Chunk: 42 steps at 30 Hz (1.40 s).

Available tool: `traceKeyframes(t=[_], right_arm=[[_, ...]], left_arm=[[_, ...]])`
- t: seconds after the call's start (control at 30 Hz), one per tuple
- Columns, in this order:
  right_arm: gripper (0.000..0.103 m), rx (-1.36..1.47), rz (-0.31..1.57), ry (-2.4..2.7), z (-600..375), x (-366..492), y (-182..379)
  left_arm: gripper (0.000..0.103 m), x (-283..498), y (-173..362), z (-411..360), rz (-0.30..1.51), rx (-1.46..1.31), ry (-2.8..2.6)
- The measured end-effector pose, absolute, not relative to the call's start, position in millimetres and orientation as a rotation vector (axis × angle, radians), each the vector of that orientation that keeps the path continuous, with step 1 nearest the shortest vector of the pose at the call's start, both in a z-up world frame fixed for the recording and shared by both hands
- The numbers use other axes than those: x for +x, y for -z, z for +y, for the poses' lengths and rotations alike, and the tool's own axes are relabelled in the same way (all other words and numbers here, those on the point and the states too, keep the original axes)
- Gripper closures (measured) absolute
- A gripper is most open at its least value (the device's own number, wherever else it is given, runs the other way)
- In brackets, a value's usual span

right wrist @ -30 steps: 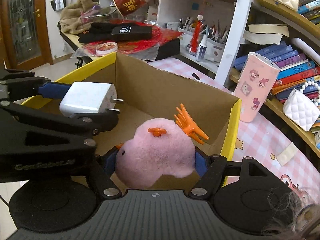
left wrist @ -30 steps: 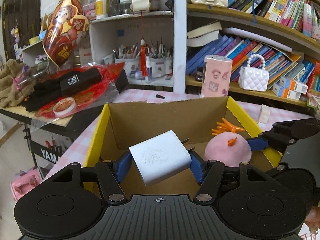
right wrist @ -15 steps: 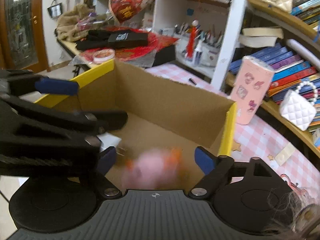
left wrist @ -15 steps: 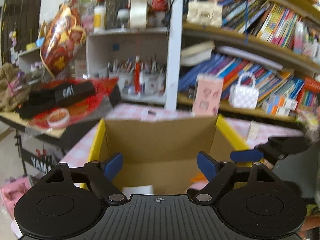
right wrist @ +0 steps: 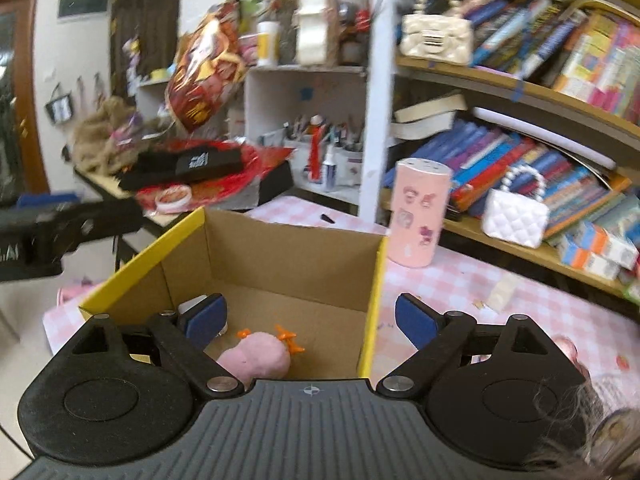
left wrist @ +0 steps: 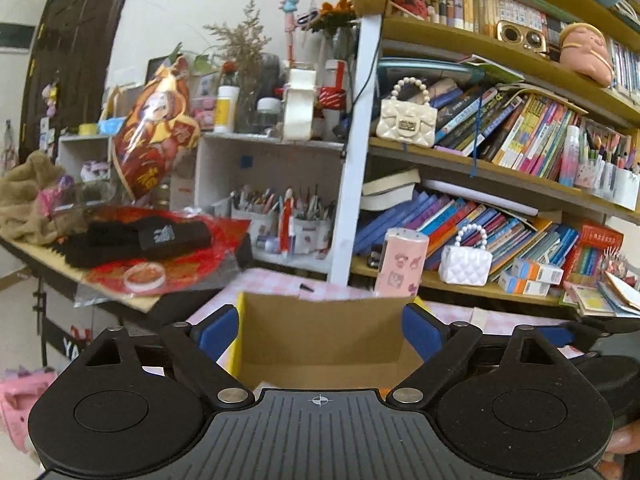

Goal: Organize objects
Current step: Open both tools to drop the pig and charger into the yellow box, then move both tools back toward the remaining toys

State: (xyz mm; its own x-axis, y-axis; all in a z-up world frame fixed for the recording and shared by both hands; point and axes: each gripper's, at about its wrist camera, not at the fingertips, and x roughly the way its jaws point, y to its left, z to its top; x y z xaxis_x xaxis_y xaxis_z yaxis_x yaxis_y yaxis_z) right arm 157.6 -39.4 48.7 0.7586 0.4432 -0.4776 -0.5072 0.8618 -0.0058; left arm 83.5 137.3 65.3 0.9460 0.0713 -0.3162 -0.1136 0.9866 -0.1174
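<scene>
Two grippers hang over the cardboard box (right wrist: 288, 256), both with jaws just spread wide and nothing between them. Inside the box, the pink plush toy (right wrist: 256, 356) lies on the floor near the front wall, the white charger (right wrist: 200, 304) just beside it at the left wall, partly hidden by the right gripper (right wrist: 310, 320). The left gripper (left wrist: 320, 330) faces the box's far wall. Beyond the box, a pink canister (right wrist: 418, 212) stands on the checked tablecloth (right wrist: 460, 280), near a white quilted purse (right wrist: 514, 218) on the bookshelf (right wrist: 520, 88). Left of the box, a cluttered side table (right wrist: 104, 178) holds black cloth and red wrapping.
</scene>
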Motion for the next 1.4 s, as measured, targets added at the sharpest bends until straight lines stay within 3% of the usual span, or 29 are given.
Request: traceKeyframes(t=[0.7,1.4], right_arm=[[0.012,0.043,0.740,-0.235,-58.0,30.2,15.6],[0.012,-0.013,0.729,-0.106,-69.6,-35.1,20.6]], left_arm=[[0.012,-20.2,-10.6,127.0,0.529,-0.145,0.007],[0.012,-47.4,-2.3,110.5,0.587,-0.077,0.116]])
